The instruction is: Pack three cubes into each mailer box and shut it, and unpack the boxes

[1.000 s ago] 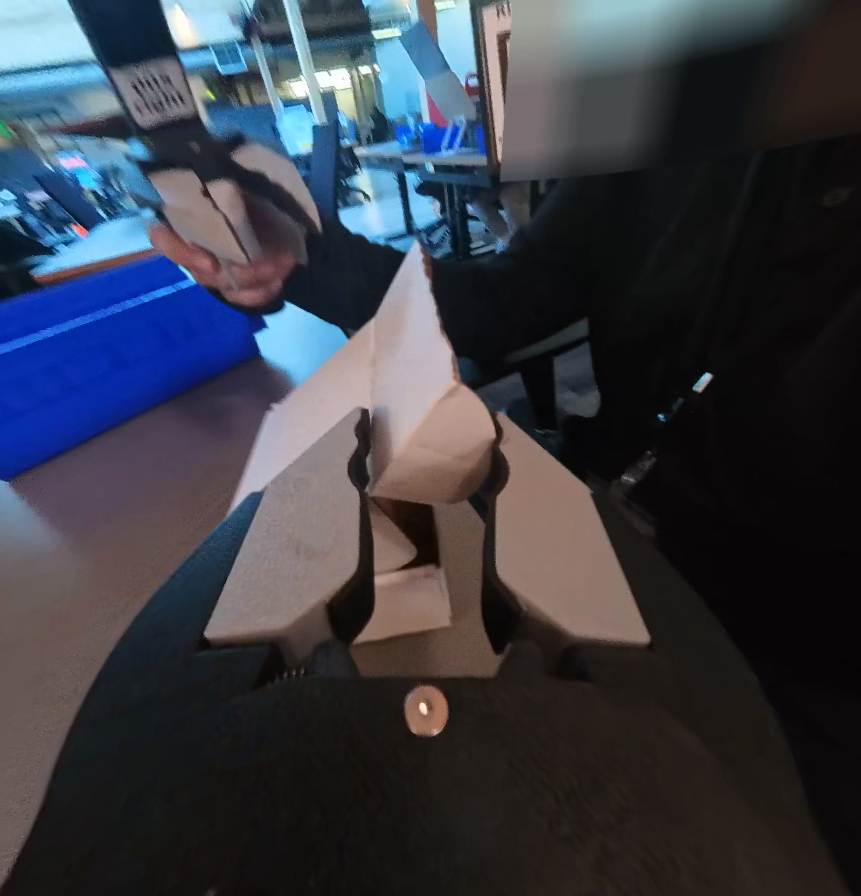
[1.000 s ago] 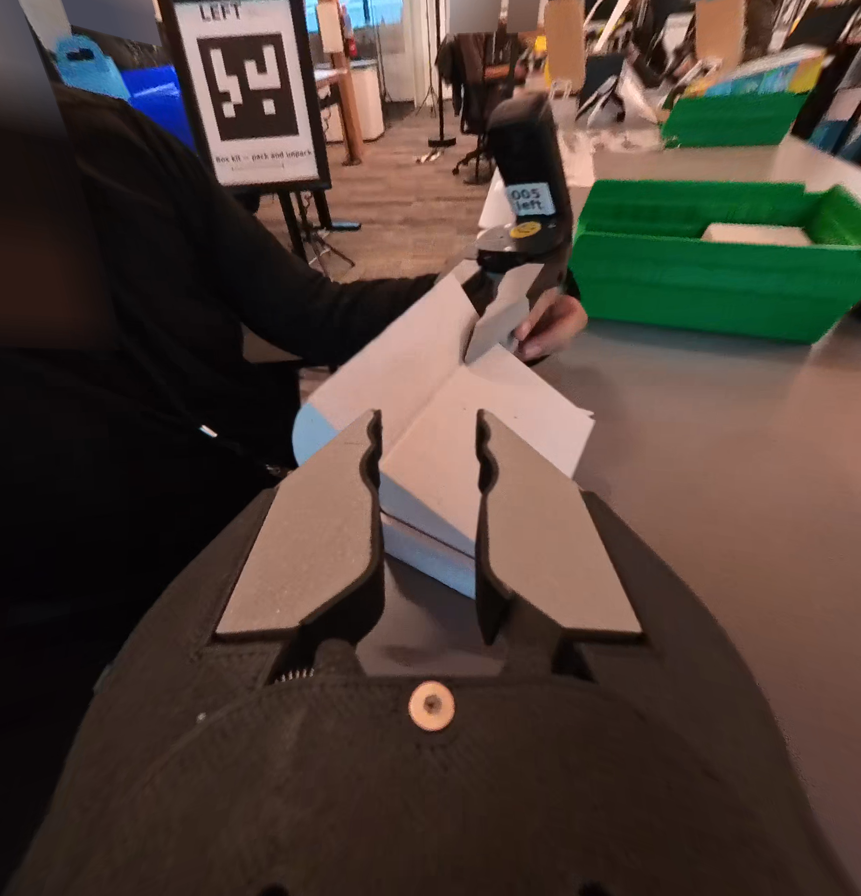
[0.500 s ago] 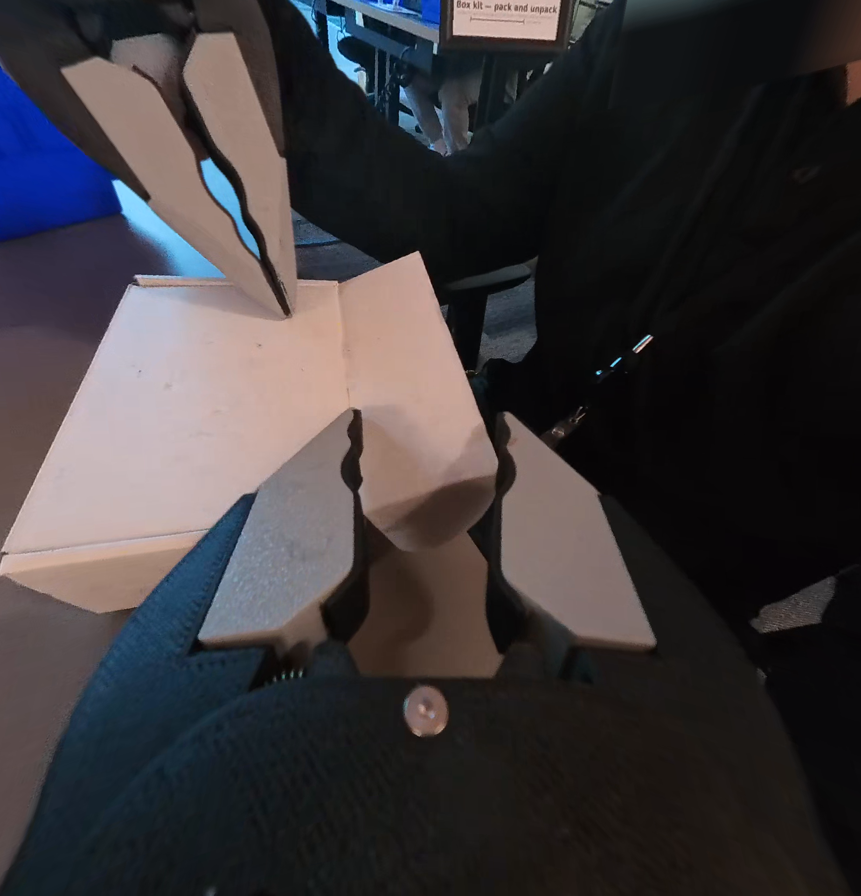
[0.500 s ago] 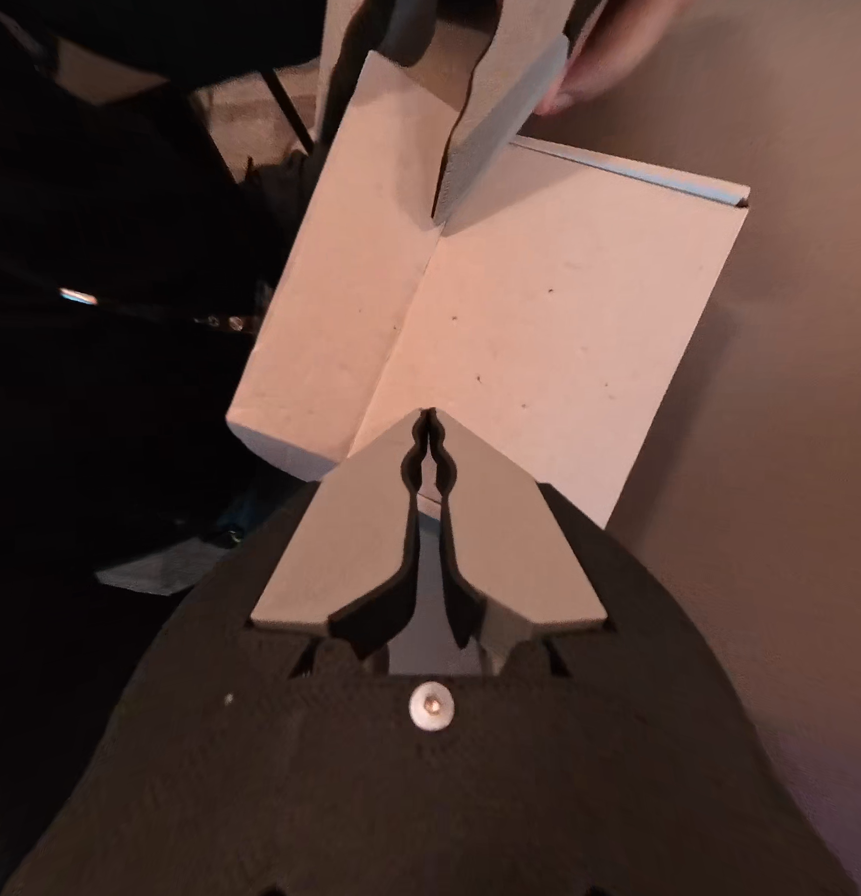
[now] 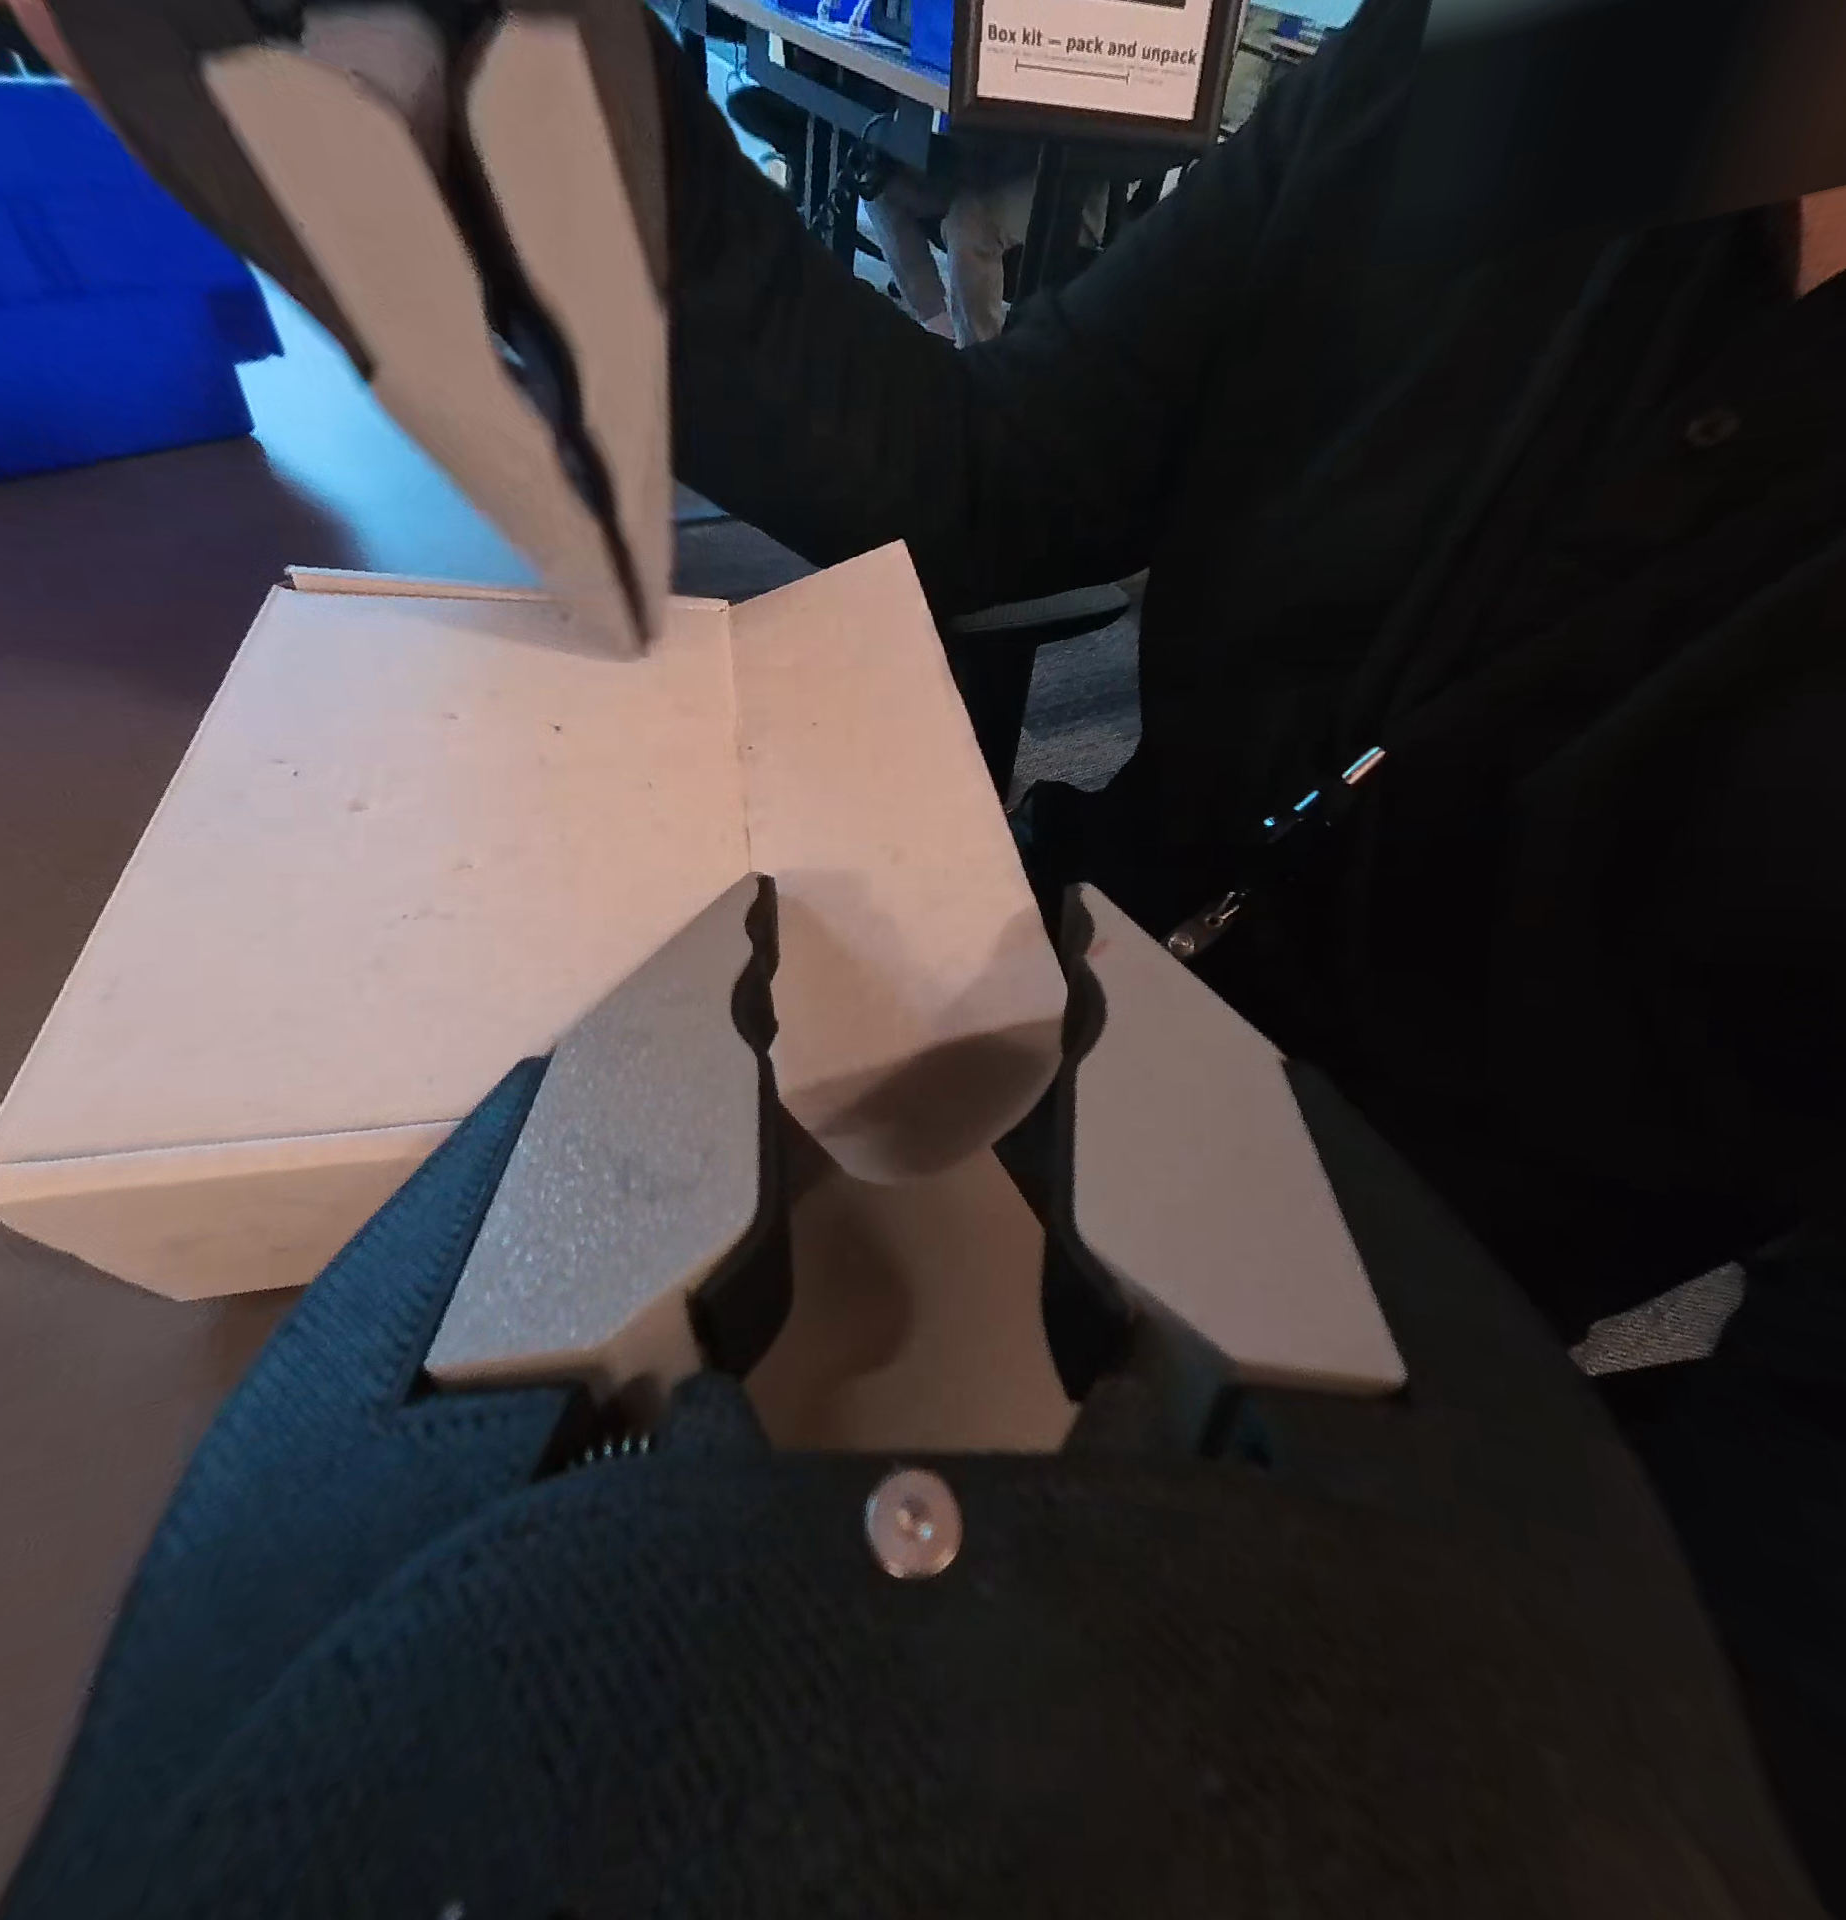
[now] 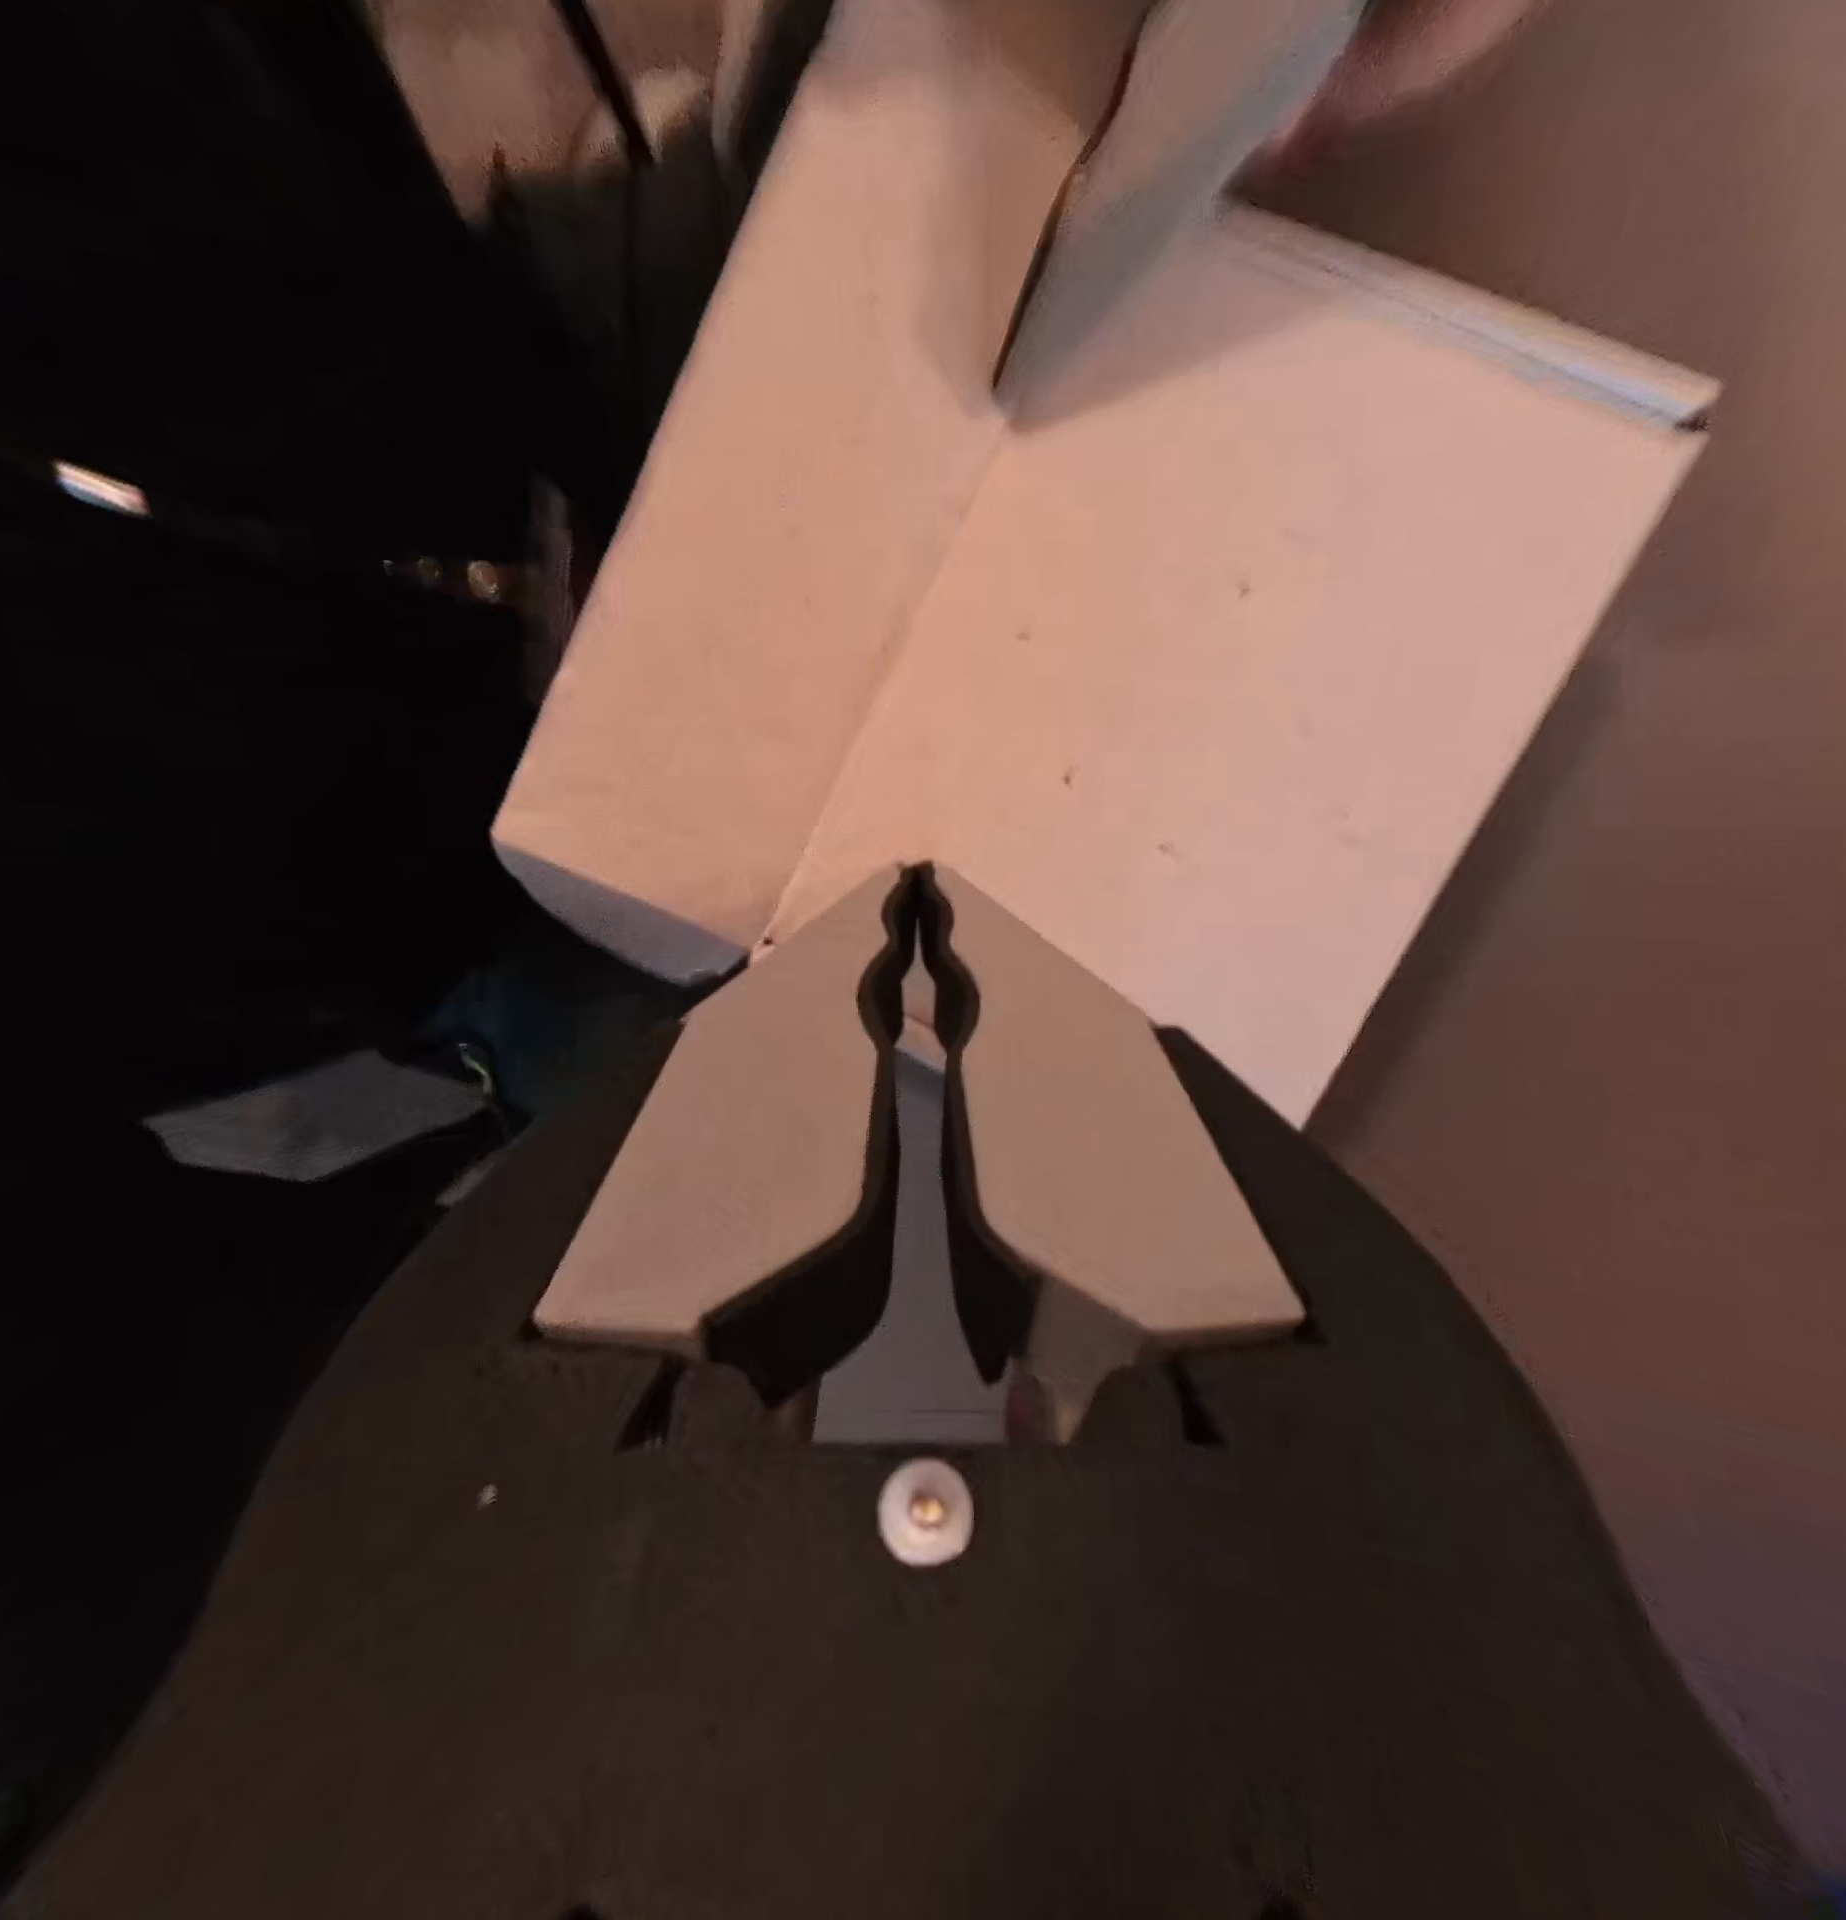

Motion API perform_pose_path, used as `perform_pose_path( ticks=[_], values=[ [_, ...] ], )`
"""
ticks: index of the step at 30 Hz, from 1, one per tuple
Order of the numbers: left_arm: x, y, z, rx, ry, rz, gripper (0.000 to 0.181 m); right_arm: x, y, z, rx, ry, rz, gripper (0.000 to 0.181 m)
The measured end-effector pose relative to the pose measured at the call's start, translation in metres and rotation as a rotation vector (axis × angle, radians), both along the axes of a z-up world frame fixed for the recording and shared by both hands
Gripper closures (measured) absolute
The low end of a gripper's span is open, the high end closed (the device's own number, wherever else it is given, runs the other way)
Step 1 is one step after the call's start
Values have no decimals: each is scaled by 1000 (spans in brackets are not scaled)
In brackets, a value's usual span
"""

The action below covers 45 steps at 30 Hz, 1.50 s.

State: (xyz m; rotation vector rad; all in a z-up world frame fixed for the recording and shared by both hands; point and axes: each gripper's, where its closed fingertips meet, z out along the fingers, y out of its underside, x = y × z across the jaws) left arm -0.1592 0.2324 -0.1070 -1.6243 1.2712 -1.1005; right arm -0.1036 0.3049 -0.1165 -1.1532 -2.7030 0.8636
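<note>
The brown table (image 5: 119, 1455) carries one white mailer box (image 5: 399, 852) (lid down).

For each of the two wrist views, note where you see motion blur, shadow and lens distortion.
Left wrist view: the right gripper above the mailer box is smeared by motion; a dark shadow sits on the flap between the left gripper fingers; wide-angle bending at the edges. Right wrist view: dim, warm light; the left gripper blurs at the top; box edges soft.
</note>
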Motion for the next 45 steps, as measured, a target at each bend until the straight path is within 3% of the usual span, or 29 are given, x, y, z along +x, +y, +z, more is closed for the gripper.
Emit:
perform_pose_path(
  ticks=[3, 6, 9, 13, 17, 22, 25, 29, 33, 38, 43, 45],
  values=[
    [0, 0, -1, 24, 12, -3, 128, -5, 5, 0, 8, -26, -47, 181],
    [-3, 0, -2, 118, 46, -5, 132, -6, 6, 13, 11, 77, -23, 181],
    [-3, -11, 14, 111, -36, -56, 134, -2, 23, 24, 50, 151, -79, 181],
    [-8, -22, 34, 88, -154, -105, 134, 26, 51, 8, 135, 99, -116, 181],
    [-19, -2, 48, 164, -204, 7, 146, 46, 53, -3, 155, 65, -68, 181],
    [-42, 33, 61, 322, -211, 224, 175, 47, 52, -13, 205, 42, -37, 181],
    [-55, 54, 47, 353, -95, 351, 181, 46, 52, -25, 226, -21, -25, 181],
    [-65, 67, 15, 315, 90, 416, 181, 35, 48, -30, 233, -27, -4, 181],
    [-63, 64, -23, 207, 246, 367, 181, 26, 44, -34, 236, -24, 20, 181],
    [-54, 52, -24, 169, 229, 289, 181, 17, 67, -39, 326, -29, -70, 181],
    [-82, 87, -27, 279, 351, 514, 181, -11, 100, -29, 290, 71, -281, 181],
    [-84, 85, -25, 272, 338, 515, 181, -10, 106, -30, 267, 61, -314, 181]
  ],
)
